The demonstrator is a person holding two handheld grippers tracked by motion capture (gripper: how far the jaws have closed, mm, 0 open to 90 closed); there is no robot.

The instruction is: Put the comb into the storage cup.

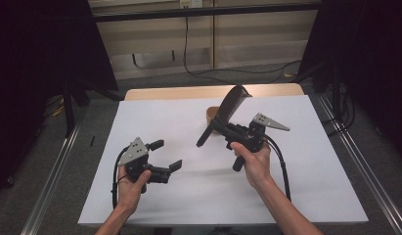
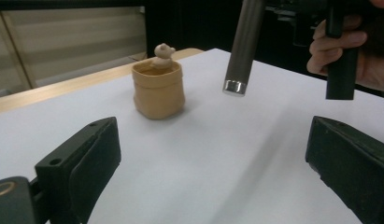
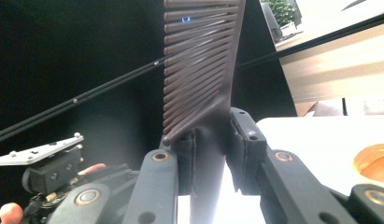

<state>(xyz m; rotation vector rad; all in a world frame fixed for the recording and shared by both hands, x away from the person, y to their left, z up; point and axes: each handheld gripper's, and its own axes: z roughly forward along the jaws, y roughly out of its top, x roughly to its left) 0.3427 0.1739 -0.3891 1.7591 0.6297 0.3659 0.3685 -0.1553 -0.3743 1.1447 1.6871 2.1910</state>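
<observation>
Fingers [image 1: 175, 165] of the left gripper [image 1: 164, 155] stand wide apart, nothing between them, down near the front of the white table [image 1: 140, 196]. In the left gripper view those two black pads frame bare tabletop and press on nothing.

Across to the right gripper [image 3: 210, 140], held up off the table in the person's right hand [image 1: 255, 164]: its fingers [image 3: 243, 135] are clamped tight on a dark comb [image 3: 201, 70], gripping it just where the teeth end and the handle begins. The comb rides tilted in the air, toothed head [image 1: 233, 103] up and away from the person, handle [image 1: 204, 137] slanting down toward the table. From the left gripper view the handle's silver-capped end [image 2: 235, 87] hangs clear above the surface.

Further back, a small tan pouch [image 2: 159, 91] stands upright on the white sheet with a little figure [image 2: 162, 53] poking out of its top. From above, the comb's head crosses in front of that pouch. Beyond it runs the wooden table edge [image 1: 179, 92].
</observation>
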